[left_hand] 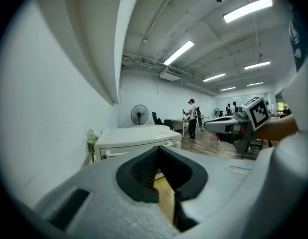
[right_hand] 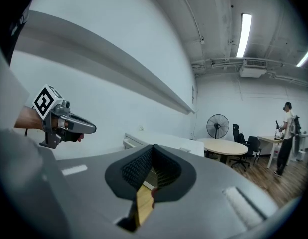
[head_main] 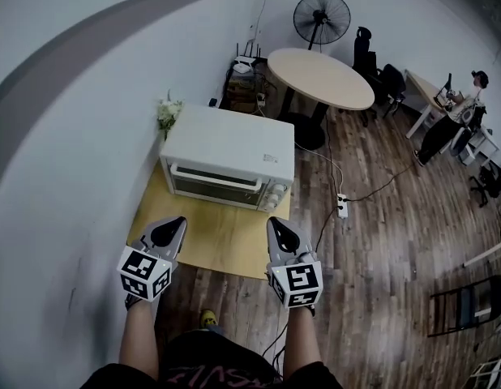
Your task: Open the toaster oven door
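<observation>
On the wooden board [head_main: 226, 245] beside the wall, the toaster oven [head_main: 230, 144] is set just beyond both grippers, door [head_main: 214, 188] shut and faced toward them, its handle [head_main: 214, 177] laid left to right. The left gripper [head_main: 177, 224] and right gripper [head_main: 275, 224] are held pressed together, empty, about equally near.

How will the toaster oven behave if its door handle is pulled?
The toaster oven is wide and low, so it probably will not tip. It stands on a smooth wooden board, so it may slide forward.
</observation>
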{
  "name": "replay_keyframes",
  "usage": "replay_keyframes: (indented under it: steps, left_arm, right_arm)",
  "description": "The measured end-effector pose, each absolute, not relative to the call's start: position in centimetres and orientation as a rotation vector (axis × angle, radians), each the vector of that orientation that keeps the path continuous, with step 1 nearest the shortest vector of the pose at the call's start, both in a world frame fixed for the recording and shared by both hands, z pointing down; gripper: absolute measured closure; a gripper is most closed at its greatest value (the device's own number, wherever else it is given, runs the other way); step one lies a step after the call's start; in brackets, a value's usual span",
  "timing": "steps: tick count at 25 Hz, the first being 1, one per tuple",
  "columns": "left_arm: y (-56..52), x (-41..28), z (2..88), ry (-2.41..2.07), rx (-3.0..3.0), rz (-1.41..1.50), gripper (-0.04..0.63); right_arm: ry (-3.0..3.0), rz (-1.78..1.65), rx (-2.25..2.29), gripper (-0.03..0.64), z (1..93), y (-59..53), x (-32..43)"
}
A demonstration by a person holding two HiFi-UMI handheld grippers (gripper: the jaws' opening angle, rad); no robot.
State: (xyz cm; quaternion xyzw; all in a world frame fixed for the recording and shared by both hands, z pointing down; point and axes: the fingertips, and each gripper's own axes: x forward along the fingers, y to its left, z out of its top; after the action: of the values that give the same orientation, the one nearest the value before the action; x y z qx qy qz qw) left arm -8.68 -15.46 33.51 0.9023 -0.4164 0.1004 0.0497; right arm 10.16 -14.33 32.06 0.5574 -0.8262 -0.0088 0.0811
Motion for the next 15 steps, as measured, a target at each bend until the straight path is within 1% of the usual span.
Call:
replay_keyframes:
  steps: [5, 15]
  left_arm:
    - [-17.3, -9.4, 34.4, -1.194, 2.760, 0.325, 0.591]
    - [-20.1, -8.4, 35.2, -1.159, 2.814, 0.432, 0.591]
  right_arm:
    - [-2.450, -0.022, 1.675, 0.606, 32.7, -15.6, 9.0]
    - [-2.431, -0.007, 1.666, 0.606, 33.5, -17.6, 9.9]
